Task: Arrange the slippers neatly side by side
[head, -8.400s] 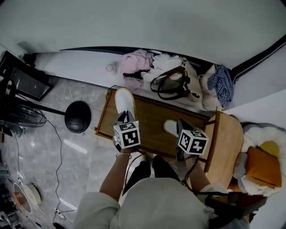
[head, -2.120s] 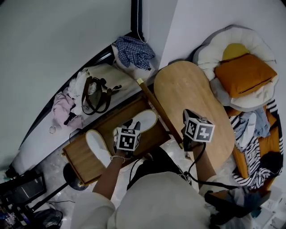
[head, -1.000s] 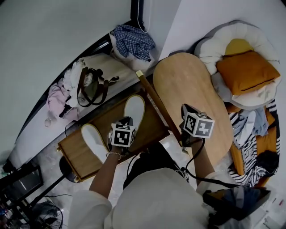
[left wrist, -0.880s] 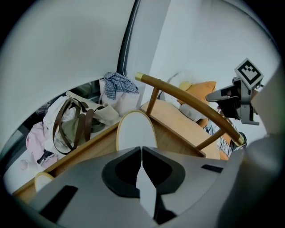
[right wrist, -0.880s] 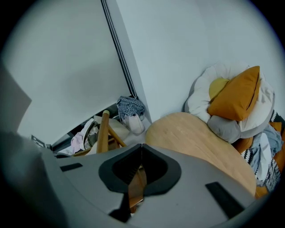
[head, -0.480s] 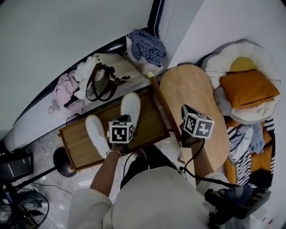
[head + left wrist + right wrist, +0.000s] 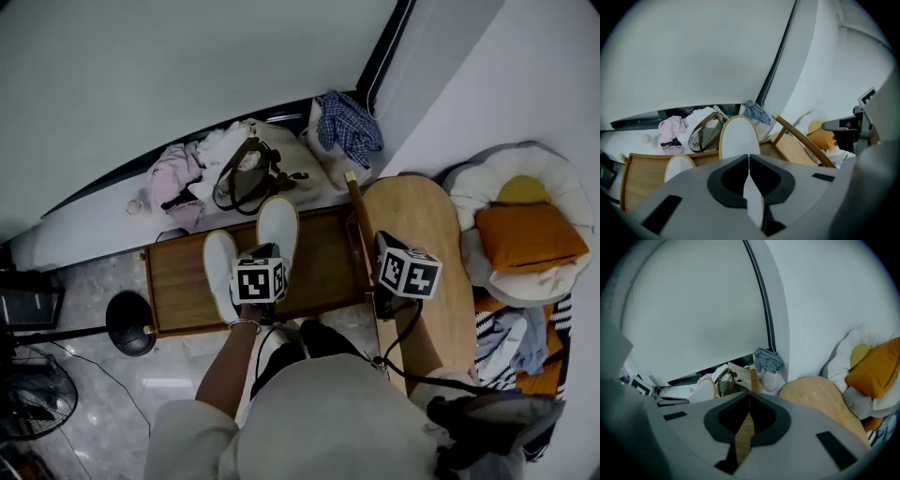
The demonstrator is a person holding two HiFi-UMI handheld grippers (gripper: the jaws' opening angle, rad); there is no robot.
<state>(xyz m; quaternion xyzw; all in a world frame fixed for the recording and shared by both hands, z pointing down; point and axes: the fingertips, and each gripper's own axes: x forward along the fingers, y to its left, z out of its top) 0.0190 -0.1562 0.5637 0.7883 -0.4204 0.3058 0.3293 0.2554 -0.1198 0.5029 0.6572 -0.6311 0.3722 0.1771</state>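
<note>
Left gripper (image 7: 749, 161) is clenched on the heel end of a flat white slipper with a tan rim (image 7: 278, 225), its jaws pinched almost together on the thin sole. A grip at the heel lets the whole slipper be swung and slid like a handle, toe pointing away from the person. Whether the slipper rests on the wood or hangs just above it, I cannot tell. Right gripper (image 7: 749, 401) has its jaws closed on nothing and hangs over the near edge of an oval pale-wood tabletop (image 7: 422, 211), apparently parked aside because one hand is enough for this move.

Just left of the held slipper lies the second white slipper (image 7: 219, 270), flat on the low rectangular brown wooden table (image 7: 323, 267), toe also pointing away. The two are near each other and roughly parallel, but the held one sits further from the person, so the heels do not line up. I judge the pairing nearly done: a pull back and a set-down are left.

Beyond the table, along the wall, a brown-strapped handbag (image 7: 246, 178), a pink garment (image 7: 178, 173) and a blue checked cloth (image 7: 349, 127) lie heaped, apart from the slippers.
</note>
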